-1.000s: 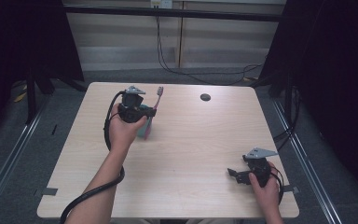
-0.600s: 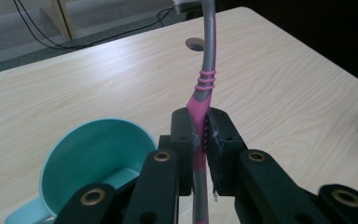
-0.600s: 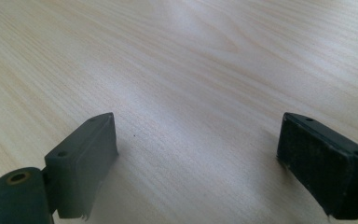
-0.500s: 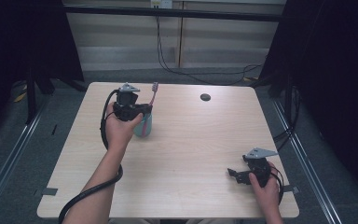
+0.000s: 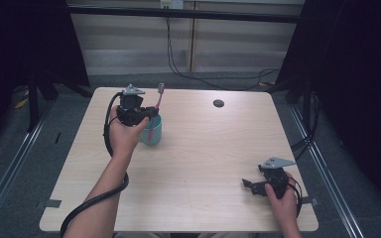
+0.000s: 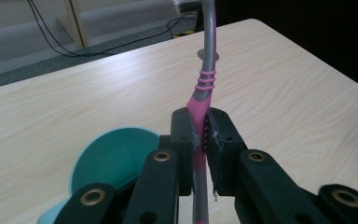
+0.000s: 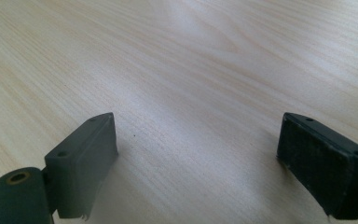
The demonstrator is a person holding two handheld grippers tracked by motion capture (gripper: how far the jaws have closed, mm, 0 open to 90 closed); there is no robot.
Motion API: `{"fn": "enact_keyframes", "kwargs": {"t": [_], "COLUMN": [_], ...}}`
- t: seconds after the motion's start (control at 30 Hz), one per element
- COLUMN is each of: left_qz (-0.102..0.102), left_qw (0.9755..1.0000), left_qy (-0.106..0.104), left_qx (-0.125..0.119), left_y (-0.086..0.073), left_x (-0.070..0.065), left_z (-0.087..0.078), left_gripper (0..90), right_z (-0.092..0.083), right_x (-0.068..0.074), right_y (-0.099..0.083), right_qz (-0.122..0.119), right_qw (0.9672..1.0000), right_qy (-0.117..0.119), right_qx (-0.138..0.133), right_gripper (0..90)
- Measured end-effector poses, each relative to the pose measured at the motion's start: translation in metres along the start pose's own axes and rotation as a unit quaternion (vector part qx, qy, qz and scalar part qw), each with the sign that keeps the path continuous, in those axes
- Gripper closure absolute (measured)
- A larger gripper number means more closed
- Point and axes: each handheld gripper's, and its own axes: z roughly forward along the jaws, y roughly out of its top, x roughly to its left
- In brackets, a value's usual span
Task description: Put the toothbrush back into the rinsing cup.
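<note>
My left gripper [image 5: 149,113] is shut on a pink and grey toothbrush [image 5: 155,109], which stands nearly upright with its head up. Its lower end reaches down into a teal cup [image 5: 152,133] on the table's left half. In the left gripper view the jaws clamp the pink handle of the toothbrush [image 6: 204,88], and the teal cup [image 6: 109,163] lies just below and to the left. My right gripper [image 5: 251,186] rests low at the table's front right, open, with bare wood between its jaws [image 7: 196,158].
A small dark round disc [image 5: 219,103] lies near the table's far edge, right of centre. The light wooden table [image 5: 203,148] is ringed by dark curtains and floor rails. Cables hang behind the far edge.
My left gripper has carried the toothbrush left and tilted it upright, so its lower end now sits in the teal cup. The right gripper has stayed put.
</note>
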Motion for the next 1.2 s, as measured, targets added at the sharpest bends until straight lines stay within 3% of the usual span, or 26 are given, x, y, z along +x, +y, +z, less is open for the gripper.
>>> {"fn": "enact_keyframes", "kwargs": {"t": [0.57, 1.2], "left_qz": [-0.003, -0.008], "left_qw": [0.9997, 0.9991], "left_qy": [0.021, 0.028], "left_qx": [-0.015, -0.030], "left_y": [0.007, 0.016], "left_x": [0.010, 0.015], "left_z": [-0.006, -0.008], "left_gripper": [82.2, 82.2], "right_z": [0.000, 0.000], "right_x": [0.000, 0.000], "right_y": [0.000, 0.000], "right_qz": [0.001, 0.001], "right_qw": [1.0000, 1.0000], "right_qy": [0.000, 0.000], "right_qx": [0.000, 0.000], "right_gripper": [11.4, 11.4]}}
